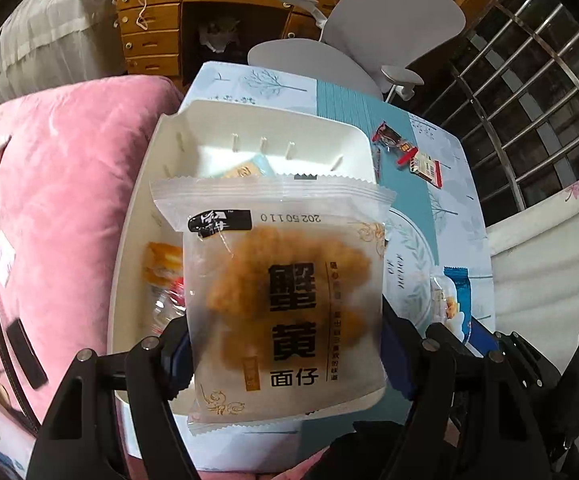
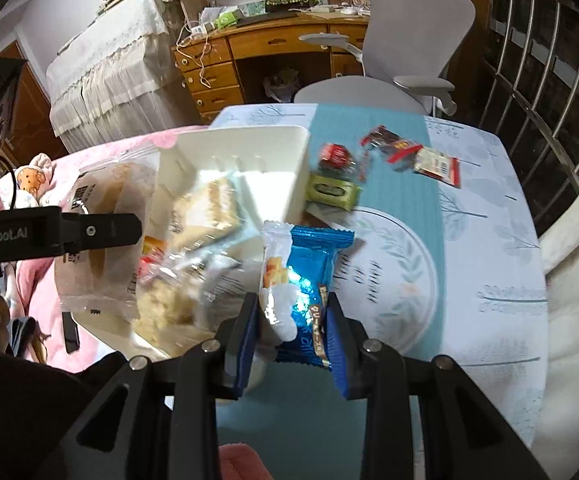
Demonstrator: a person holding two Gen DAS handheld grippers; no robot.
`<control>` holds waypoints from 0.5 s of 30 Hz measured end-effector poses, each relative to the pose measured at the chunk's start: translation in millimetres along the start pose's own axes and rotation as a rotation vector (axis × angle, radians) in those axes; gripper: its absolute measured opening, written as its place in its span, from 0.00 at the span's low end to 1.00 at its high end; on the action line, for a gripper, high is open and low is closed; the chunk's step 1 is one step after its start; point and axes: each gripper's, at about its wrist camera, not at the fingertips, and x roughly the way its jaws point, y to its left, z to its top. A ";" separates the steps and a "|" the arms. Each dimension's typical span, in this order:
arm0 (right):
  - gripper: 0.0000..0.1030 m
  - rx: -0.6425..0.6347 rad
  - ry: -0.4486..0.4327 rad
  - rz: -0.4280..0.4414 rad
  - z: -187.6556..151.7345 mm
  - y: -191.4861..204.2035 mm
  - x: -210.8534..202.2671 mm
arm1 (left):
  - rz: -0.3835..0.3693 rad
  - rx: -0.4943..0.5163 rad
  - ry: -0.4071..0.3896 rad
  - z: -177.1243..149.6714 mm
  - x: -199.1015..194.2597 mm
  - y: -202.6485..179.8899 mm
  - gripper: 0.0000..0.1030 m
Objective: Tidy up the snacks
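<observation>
Snacks: left gripper [image 1: 285, 354], angled steeply down over the white bin [image 1: 273, 128], jaws clamped on one noodle-snack pack [image 1: 285, 300]; right gripper [image 2: 291, 338] clamps one blue wafer pack [image 2: 309, 276]. Four wrapped snacks [image 2: 437, 164] near the table's [image 2: 489, 240] far edge.

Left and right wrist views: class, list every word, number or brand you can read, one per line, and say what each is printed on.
"20250110", upside down: frosted snack packet in the left gripper.
"蟹黄面仔": same packet.
"GenRobot.AI", first letter cut off: left gripper's side, in the right wrist view.
Blue snack packet in the right gripper: print too blurred.
Red packets on the table: too small.
</observation>
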 end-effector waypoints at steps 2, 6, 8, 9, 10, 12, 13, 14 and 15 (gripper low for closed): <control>0.31 0.005 -0.014 0.005 1.5 11.9 3.6 | -0.005 0.014 -0.002 1.3 -2.3 9.6 0.72; 0.31 0.013 -0.035 0.027 1.3 37.2 11.9 | -0.002 0.037 0.000 0.8 -5.2 29.2 0.72; 0.31 0.015 -0.037 0.042 0.6 46.6 16.7 | 0.000 0.039 -0.003 -0.2 -6.9 36.5 0.74; 0.31 0.017 -0.036 0.051 -0.3 50.8 19.6 | 0.002 0.040 -0.005 -0.7 -7.2 39.5 0.78; 0.34 0.021 -0.034 0.057 -0.2 53.5 21.9 | 0.010 0.040 -0.004 -1.4 -7.5 42.8 0.79; 0.52 0.040 0.000 0.063 -0.1 57.2 31.9 | 0.008 0.042 0.000 -2.5 -8.3 47.9 0.83; 0.59 0.055 0.018 0.067 -1.2 58.5 35.9 | 0.012 0.045 0.003 -3.3 -8.4 49.6 0.87; 0.59 0.066 0.020 0.081 -2.3 59.0 36.6 | 0.013 0.049 0.004 -3.9 -8.6 49.9 0.87; 0.59 0.068 0.019 0.086 -3.2 59.7 36.0 | 0.011 0.051 0.006 -4.1 -8.5 49.8 0.87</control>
